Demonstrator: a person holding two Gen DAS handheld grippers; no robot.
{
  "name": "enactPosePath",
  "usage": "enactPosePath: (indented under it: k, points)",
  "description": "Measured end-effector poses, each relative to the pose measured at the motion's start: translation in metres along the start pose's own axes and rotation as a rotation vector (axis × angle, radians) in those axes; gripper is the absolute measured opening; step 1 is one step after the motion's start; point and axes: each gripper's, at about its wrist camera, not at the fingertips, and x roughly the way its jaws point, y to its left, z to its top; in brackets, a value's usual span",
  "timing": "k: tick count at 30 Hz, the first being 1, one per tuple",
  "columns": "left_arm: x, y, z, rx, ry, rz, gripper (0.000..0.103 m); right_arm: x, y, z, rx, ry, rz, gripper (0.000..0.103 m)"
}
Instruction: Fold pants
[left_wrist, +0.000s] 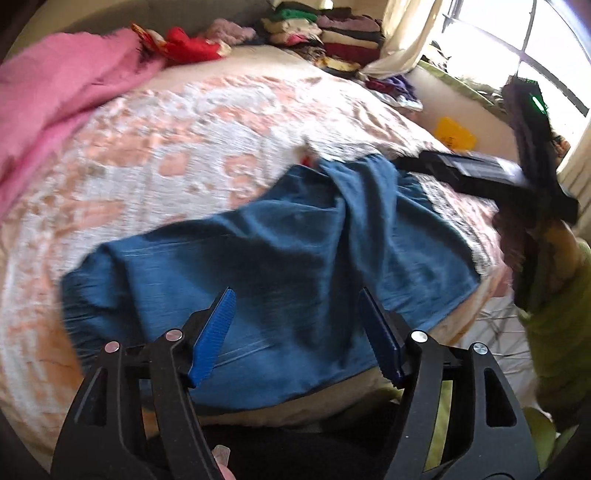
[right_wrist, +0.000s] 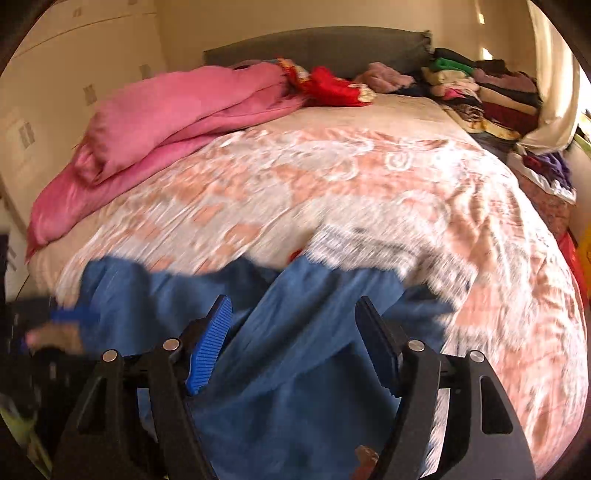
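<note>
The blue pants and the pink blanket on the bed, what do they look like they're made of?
The blue pants look like soft woven fabric, possibly light denim or cotton: matte, with loose drapey folds. The pink blanket seems a smoother padded textile with a slight sheen along its rolled edge. Motion blur leaves both uncertain.

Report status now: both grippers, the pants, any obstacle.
Left gripper open, right gripper open, nothing held. Blue pants rumpled on bedspread. Nothing in the way.
</note>
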Motion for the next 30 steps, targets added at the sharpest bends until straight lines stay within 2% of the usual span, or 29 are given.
enactPosePath:
  k: [4, 11, 18, 19, 20, 21, 22, 23, 24, 26, 30]
  points:
    - [0.022, -0.020, 0.005, 0.046, 0.042, -0.043, 0.057, 0.035, -0.013, 0.030, 0.040, 0.037, 0.013, 0.068]
    - [0.068, -0.038, 0.008, 0.052, 0.161, -0.123, 0.054, 0.108, -0.012, 0.061, 0.030, 0.161, -0.064, 0.068]
    - [0.092, -0.042, 0.011, 0.061, 0.194, -0.120, 0.054, 0.159, -0.022, 0.070, 0.066, 0.248, -0.162, 0.068]
    - [0.093, -0.041, 0.011, 0.058, 0.195, -0.124, 0.054, 0.163, -0.024, 0.069, 0.070, 0.250, -0.168, 0.062]
    - [0.094, -0.041, 0.011, 0.059, 0.193, -0.125, 0.054, 0.165, -0.027, 0.069, 0.070, 0.251, -0.174, 0.048]
    - [0.094, -0.041, 0.010, 0.060, 0.190, -0.127, 0.054, 0.167, -0.028, 0.069, 0.063, 0.248, -0.183, 0.044]
    - [0.094, -0.040, 0.010, 0.060, 0.188, -0.128, 0.054, 0.167, -0.031, 0.068, 0.059, 0.235, -0.176, 0.035]
    - [0.093, -0.040, 0.010, 0.060, 0.185, -0.130, 0.054, 0.164, -0.033, 0.068, 0.068, 0.219, -0.148, 0.021]
    - [0.093, -0.040, 0.011, 0.060, 0.181, -0.131, 0.054, 0.158, -0.036, 0.067, 0.084, 0.197, -0.109, 0.014]
    - [0.092, -0.040, 0.011, 0.060, 0.176, -0.132, 0.054, 0.144, -0.041, 0.067, 0.105, 0.159, -0.090, 0.010]
    - [0.088, -0.039, 0.009, 0.073, 0.163, -0.118, 0.054, 0.108, -0.051, 0.063, 0.144, 0.091, -0.067, 0.010]
